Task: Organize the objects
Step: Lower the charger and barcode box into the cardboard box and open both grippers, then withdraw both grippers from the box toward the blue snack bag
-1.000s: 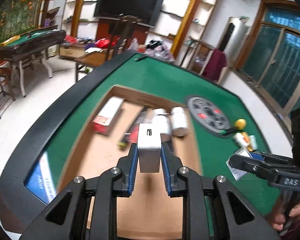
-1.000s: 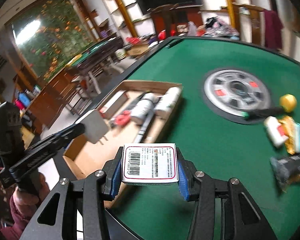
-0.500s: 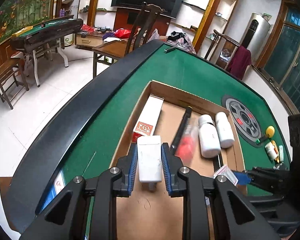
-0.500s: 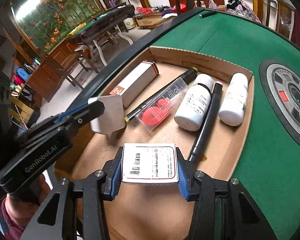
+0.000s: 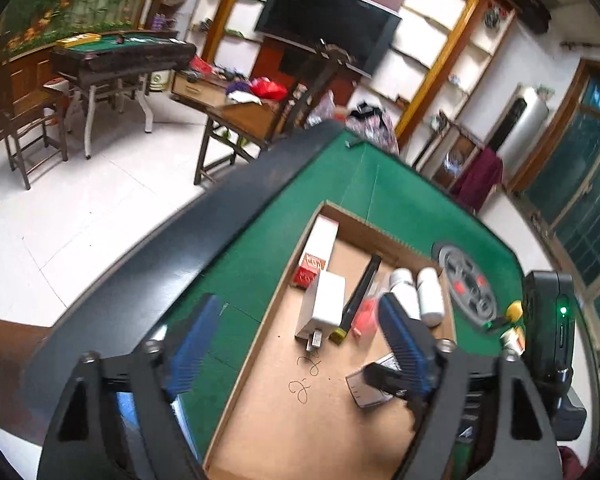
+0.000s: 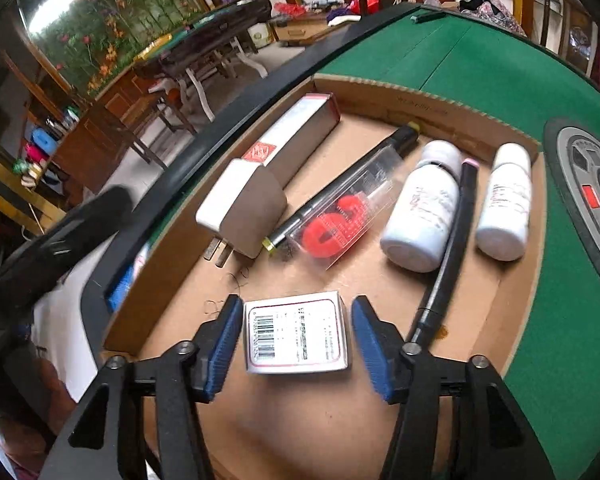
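A shallow cardboard tray (image 6: 428, 110) sits on the green felt table (image 6: 480, 68), and everything else is placed against it. The left gripper (image 5: 296, 344) hangs over the tray's near left wall with its jaws wide apart; they have just been opening, and nothing sits between the blue pads. The white plug adapter (image 5: 322, 306) lies on the tray floor ahead of those pads, clear of both, prongs toward the camera, just beside the long red-and-white box (image 5: 316, 254) that lies along the tray's left wall. The right gripper (image 6: 294, 340) points down into the near end of the tray; its jaws have also just been opening, and a gap shows on each side of the small barcode box (image 6: 296, 332), which rests flat on the tray floor between the pads. Further into the tray lie a black pen with a yellow tip (image 6: 340, 188), a clear packet holding something red (image 6: 340, 220), two white bottles (image 6: 424, 216) on their sides and a black marker (image 6: 452, 240) between them. Outside the tray's right wall, a round grey dial (image 6: 592, 196) is set in the felt. In the left wrist view, a yellow ball (image 5: 513, 312) and small packets lie beyond that dial.
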`<state>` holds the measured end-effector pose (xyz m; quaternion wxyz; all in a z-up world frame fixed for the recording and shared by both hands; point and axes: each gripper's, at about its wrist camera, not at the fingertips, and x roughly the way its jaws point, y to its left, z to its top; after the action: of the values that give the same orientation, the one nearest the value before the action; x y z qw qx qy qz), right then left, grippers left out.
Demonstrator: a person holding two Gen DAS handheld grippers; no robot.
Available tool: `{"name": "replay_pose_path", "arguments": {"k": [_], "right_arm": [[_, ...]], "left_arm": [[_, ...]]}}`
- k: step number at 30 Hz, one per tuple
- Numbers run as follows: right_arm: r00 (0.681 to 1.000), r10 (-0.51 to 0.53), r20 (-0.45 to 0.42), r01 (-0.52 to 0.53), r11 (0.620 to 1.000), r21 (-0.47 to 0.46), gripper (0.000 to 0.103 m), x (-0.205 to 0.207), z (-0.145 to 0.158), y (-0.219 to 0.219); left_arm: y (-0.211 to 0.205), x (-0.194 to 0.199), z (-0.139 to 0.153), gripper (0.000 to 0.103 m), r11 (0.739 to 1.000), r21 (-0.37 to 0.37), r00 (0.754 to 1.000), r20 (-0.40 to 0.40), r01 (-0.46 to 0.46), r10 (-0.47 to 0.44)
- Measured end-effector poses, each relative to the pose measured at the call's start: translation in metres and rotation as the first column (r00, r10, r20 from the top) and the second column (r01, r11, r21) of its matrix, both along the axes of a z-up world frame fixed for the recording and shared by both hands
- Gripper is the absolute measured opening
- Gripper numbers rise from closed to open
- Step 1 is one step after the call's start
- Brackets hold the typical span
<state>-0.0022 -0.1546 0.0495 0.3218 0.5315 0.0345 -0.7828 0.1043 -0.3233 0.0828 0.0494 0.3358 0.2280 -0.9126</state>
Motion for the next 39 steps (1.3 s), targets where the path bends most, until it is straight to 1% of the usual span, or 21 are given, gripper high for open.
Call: {"name": "replay_pose_path", "arguments": {"k": [1,3,8,10,12,13,14,17,18,19,20,23,25,28,30,32,35,37,39], "right_arm": [[1.000,-0.010,-0.011,0.010,1.000,-0.010,0.074,0.002,0.005,0.006],[0.998,-0.040,-0.041,0.039,0.999,-0.031,0.083,0.005,0.015,0.024],[0.982,-0.154,-0.111,0.146,0.986,-0.076,0.089,0.017,0.040,0.091],[0.964,-0.224,-0.143,0.214,0.973,-0.084,0.090,0.025,0.047,0.132],[0.947,-0.280,-0.157,0.269,0.959,-0.087,0.092,0.027,0.051,0.158],[0.932,-0.325,-0.162,0.314,0.945,-0.091,0.093,0.031,0.051,0.184],[0.922,-0.353,-0.162,0.341,0.935,-0.095,0.094,0.033,0.051,0.195],[0.874,-0.465,-0.146,0.449,0.884,-0.125,0.094,0.044,0.047,0.256],[0.851,-0.506,-0.142,0.489,0.861,-0.138,0.094,0.047,0.046,0.277],[0.818,-0.558,-0.141,0.540,0.828,-0.149,0.094,0.052,0.043,0.303],[0.794,-0.591,-0.140,0.573,0.806,-0.152,0.094,0.054,0.044,0.321],[0.702,-0.701,-0.127,0.683,0.713,-0.161,0.094,0.060,0.037,0.376],[0.659,-0.744,-0.113,0.724,0.667,-0.177,0.094,0.067,0.035,0.406],[0.620,-0.777,-0.112,0.757,0.629,-0.176,0.095,0.075,0.034,0.434],[0.612,-0.784,-0.105,0.765,0.621,-0.173,0.095,0.074,0.031,0.441],[0.612,-0.785,-0.099,0.766,0.619,-0.175,0.095,0.068,0.029,0.447],[0.606,-0.784,-0.137,0.764,0.621,-0.175,0.095,0.058,0.035,0.455],[0.592,-0.786,-0.179,0.774,0.617,-0.147,0.095,0.033,0.040,0.454],[0.583,-0.791,-0.185,0.785,0.607,-0.123,0.095,0.005,0.040,0.456]], "left_arm": [[-0.001,0.005,0.004,0.087,1.000,0.002,1.000,-0.003,-0.015,0.015],[0.001,0.010,0.007,0.088,1.000,0.006,1.000,-0.004,-0.016,0.016],[0.027,0.006,0.005,0.089,0.999,0.006,0.998,0.029,0.050,-0.050],[0.042,0.003,0.002,0.089,0.997,0.008,0.996,0.045,0.076,-0.076],[0.055,0.002,0.002,0.089,0.996,0.005,0.995,0.054,0.089,-0.089],[0.065,0.003,0.001,0.089,0.996,-0.001,0.994,0.058,0.092,-0.092],[0.072,0.005,0.001,0.089,0.995,-0.005,0.993,0.060,0.097,-0.097],[0.104,0.011,0.003,0.089,0.989,-0.020,0.988,0.047,0.149,-0.148],[0.115,0.012,0.003,0.089,0.985,-0.031,0.984,0.044,0.172,-0.170],[0.128,0.013,0.002,0.089,0.978,-0.040,0.979,0.045,0.203,-0.201],[0.142,0.012,0.000,0.089,0.969,-0.044,0.969,0.051,0.242,-0.240],[0.176,0.010,-0.009,0.089,0.942,-0.032,0.940,0.083,0.333,-0.330],[0.196,0.010,-0.014,0.089,0.925,-0.028,0.922,0.101,0.378,-0.374],[0.220,0.009,-0.020,0.089,0.903,-0.021,0.897,0.121,0.430,-0.424],[0.237,0.009,-0.026,0.089,0.887,-0.015,0.879,0.144,0.462,-0.455],[0.248,0.008,-0.030,0.089,0.879,-0.016,0.869,0.158,0.476,-0.468],[0.254,0.009,-0.033,0.089,0.873,-0.003,0.861,0.172,0.487,-0.479],[0.255,0.010,-0.035,0.089,0.875,0.005,0.860,0.178,0.485,-0.478],[0.254,0.012,-0.035,0.089,0.876,0.004,0.861,0.180,0.483,-0.475]]}}
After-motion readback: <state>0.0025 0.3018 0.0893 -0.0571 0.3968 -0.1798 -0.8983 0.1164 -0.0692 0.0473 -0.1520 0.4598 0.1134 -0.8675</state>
